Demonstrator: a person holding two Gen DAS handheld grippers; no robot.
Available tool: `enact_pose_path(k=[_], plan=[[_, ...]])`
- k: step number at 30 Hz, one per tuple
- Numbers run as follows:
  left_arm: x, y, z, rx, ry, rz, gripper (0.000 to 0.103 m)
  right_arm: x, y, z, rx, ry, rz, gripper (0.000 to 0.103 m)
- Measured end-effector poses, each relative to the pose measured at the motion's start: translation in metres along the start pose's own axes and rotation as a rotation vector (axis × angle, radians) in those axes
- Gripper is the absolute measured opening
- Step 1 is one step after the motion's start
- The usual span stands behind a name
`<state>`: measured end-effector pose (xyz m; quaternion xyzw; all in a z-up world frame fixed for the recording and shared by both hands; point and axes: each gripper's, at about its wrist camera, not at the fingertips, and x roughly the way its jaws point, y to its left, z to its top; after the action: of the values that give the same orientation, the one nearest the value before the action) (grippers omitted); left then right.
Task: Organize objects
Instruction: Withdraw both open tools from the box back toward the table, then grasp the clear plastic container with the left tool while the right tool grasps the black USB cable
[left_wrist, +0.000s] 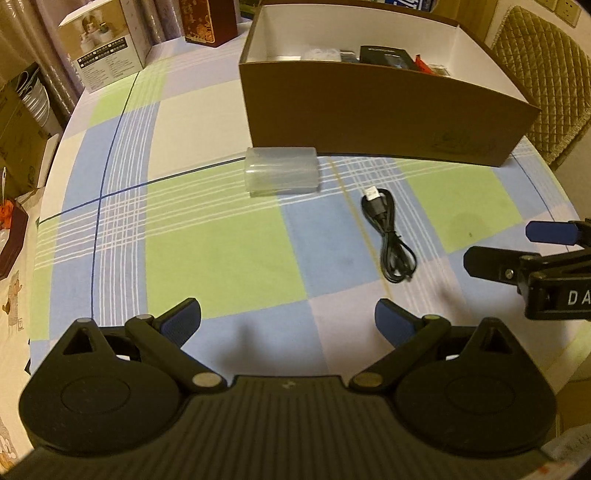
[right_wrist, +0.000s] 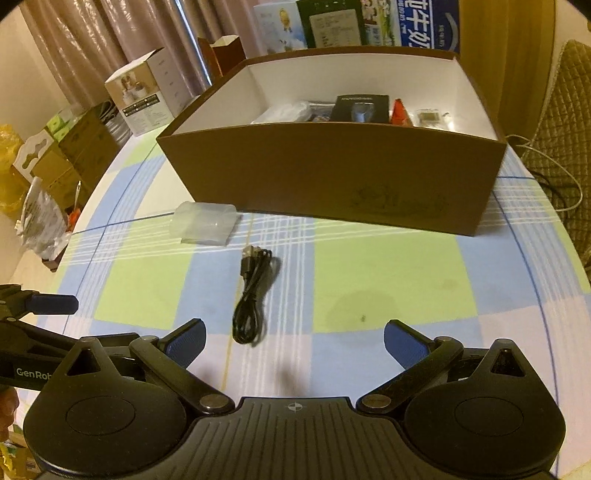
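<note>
**Two items left outside the box**

Left wrist view: the left hand-held gripper (left_wrist: 288, 317) sits at the bottom of the frame, fingers spread and empty. A clear plastic case (left_wrist: 282, 174) lies at centre, close to the near wall of the brown box (left_wrist: 369, 122) in the upper right. A coiled black cable (left_wrist: 391, 240) lies right of centre on the checked table (left_wrist: 221, 251).

Right wrist view: the right hand-held gripper (right_wrist: 293, 343) is likewise spread and empty, low in the frame. The box already holds several small things, among them a dark packet and a red item, so the sorting looks mostly done; case and cable seemingly remain.
</note>
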<state>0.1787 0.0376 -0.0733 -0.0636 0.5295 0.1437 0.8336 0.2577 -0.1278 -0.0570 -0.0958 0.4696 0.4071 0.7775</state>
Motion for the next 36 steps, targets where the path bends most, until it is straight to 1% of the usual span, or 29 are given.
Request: enact_pose_path(k=[1,2,3,4,6,7,9,10,12,15,21,24,31,33,36], plan=[[0.002,0.002,0.0,-0.001,0.0,0.001,0.099,0.002,0.002,0.001,-0.004,-0.004,-0.001,0.1],[0.003,0.003,0.001,-0.001,0.0,0.002,0.099,0.005,0.004,0.001,-0.009,-0.009,-0.004,0.098],[0.005,0.004,0.002,-0.002,-0.001,0.003,0.099,0.007,0.005,0.002,-0.012,-0.011,-0.002,0.092],[0.007,0.006,0.002,-0.002,-0.002,0.005,0.099,0.011,0.007,0.002,-0.013,-0.008,0.002,0.088],[0.01,0.01,0.004,-0.004,-0.006,0.009,0.099,0.019,0.009,0.004,-0.009,-0.004,0.011,0.077],[0.012,0.012,0.005,-0.006,-0.006,0.012,0.099,0.022,0.01,0.005,-0.008,-0.002,0.014,0.075],[0.016,0.018,0.008,-0.016,-0.007,0.015,0.099,0.029,0.012,0.006,-0.008,-0.005,0.02,0.066],[0.017,0.02,0.009,-0.02,-0.007,0.015,0.099,0.032,0.014,0.007,-0.01,-0.003,0.023,0.065],[0.021,0.025,0.01,-0.027,-0.006,0.019,0.099,0.039,0.017,0.009,-0.017,0.001,0.027,0.058],[0.026,0.032,0.011,-0.035,0.001,0.026,0.099,0.051,0.024,0.013,-0.036,0.006,0.031,0.052],[0.037,0.044,0.013,-0.045,0.013,0.039,0.099,0.076,0.032,0.016,-0.064,0.018,0.019,0.041],[0.042,0.049,0.015,-0.053,0.017,0.045,0.099,0.085,0.035,0.018,-0.079,0.011,0.016,0.038],[0.051,0.056,0.018,-0.068,0.019,0.05,0.099,0.102,0.044,0.018,-0.14,0.008,-0.028,0.028],[0.054,0.056,0.019,-0.066,0.018,0.047,0.099,0.104,0.045,0.018,-0.158,0.001,-0.043,0.023],[0.058,0.053,0.022,-0.051,0.005,0.039,0.099,0.105,0.044,0.019,-0.176,0.0,-0.057,0.023]])
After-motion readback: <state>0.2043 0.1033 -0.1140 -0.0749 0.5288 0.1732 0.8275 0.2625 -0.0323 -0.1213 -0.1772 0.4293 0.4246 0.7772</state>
